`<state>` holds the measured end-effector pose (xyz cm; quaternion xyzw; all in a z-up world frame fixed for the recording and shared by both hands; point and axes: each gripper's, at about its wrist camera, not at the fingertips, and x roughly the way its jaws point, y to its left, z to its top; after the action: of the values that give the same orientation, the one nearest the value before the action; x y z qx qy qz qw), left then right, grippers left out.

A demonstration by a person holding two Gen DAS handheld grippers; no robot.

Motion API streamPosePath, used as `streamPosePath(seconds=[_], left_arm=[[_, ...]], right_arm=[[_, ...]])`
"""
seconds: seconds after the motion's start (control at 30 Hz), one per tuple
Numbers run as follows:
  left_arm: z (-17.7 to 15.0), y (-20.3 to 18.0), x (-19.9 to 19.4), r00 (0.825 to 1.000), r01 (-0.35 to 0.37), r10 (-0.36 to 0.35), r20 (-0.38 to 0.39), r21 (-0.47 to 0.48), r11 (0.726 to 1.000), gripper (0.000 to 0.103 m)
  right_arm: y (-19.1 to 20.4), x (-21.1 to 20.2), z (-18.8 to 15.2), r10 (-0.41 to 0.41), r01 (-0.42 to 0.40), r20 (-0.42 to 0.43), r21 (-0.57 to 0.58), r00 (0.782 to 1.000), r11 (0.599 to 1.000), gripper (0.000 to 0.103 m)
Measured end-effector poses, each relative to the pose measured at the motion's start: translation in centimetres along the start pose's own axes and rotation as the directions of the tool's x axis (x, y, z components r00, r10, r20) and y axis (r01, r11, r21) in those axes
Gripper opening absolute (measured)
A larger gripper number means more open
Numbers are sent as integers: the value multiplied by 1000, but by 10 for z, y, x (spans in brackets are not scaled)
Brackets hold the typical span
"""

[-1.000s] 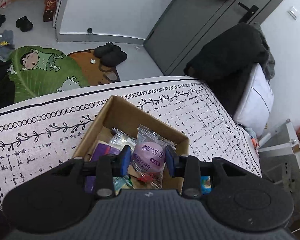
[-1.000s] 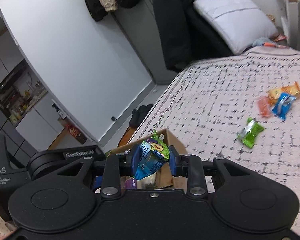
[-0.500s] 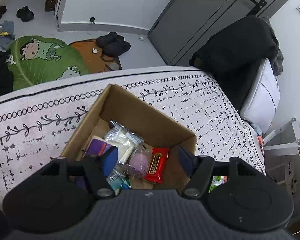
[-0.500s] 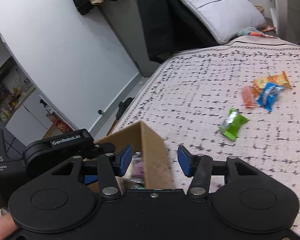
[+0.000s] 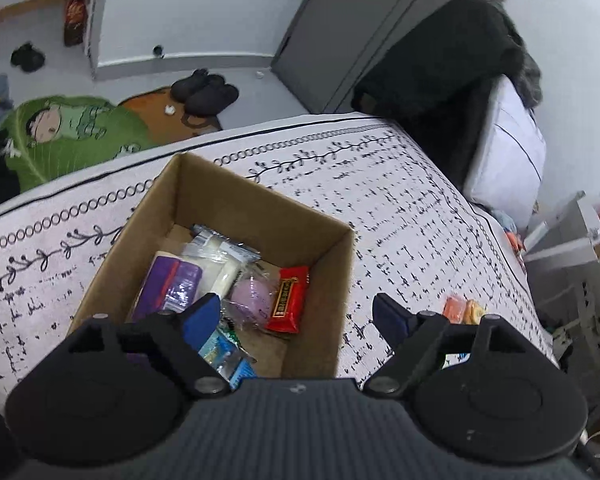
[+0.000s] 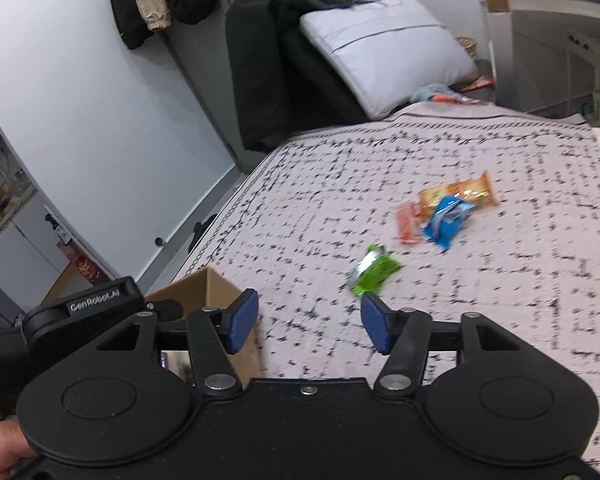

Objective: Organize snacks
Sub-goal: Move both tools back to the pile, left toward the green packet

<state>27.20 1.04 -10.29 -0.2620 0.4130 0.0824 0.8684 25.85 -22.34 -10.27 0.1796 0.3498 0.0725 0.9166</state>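
A brown cardboard box (image 5: 204,196) sits on the patterned bed cover and holds several snack packets, among them a pale purple one (image 5: 252,296), a red one (image 5: 289,298) and a blue one (image 5: 224,356). My left gripper (image 5: 296,318) hangs open above the box's near right corner, nothing between its fingers. In the right wrist view my right gripper (image 6: 306,326) is open and empty over the cover, with the box corner (image 6: 204,288) at its left. Ahead of it lie a green packet (image 6: 374,270), a blue packet (image 6: 446,220) and orange packets (image 6: 460,192).
Orange packets (image 5: 462,310) show past the left gripper's right finger. A dark chair with clothes and a white pillow (image 6: 384,64) stands beyond the bed. A white desk (image 6: 560,12) is at the right. Slippers (image 5: 204,90) and a green cartoon rug (image 5: 72,136) lie on the floor.
Both grippers opened and let go: the purple packet and the blue-green packet dropped into the box. The right gripper has since swung right, toward the loose packets on the cover.
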Motion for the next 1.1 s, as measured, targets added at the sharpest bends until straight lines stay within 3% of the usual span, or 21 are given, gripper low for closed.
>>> streamPosePath(seconds=[0.13, 0.27, 0.6, 0.9, 1.1], left_arm=[[-5, -9, -4, 999, 28, -28, -20, 28, 999, 83], [-12, -25, -16, 999, 44, -46, 22, 86, 995, 83], [-23, -70, -31, 996, 76, -84, 34, 197, 977, 83], [-31, -112, -20, 995, 104, -103, -16, 291, 951, 83], [-31, -134, -3, 993, 112, -100, -55, 298, 948, 83]], right_arm=[[-13, -12, 5, -24, 24, 13, -3, 1000, 1000, 63], [-25, -29, 8, -39, 39, 41, -17, 998, 999, 74], [-70, -59, 26, -97, 99, 96, -11, 991, 995, 81], [-113, -46, 20, -57, 47, 99, 104, 993, 993, 81], [-126, -33, 17, -28, 12, 124, 129, 992, 992, 81]])
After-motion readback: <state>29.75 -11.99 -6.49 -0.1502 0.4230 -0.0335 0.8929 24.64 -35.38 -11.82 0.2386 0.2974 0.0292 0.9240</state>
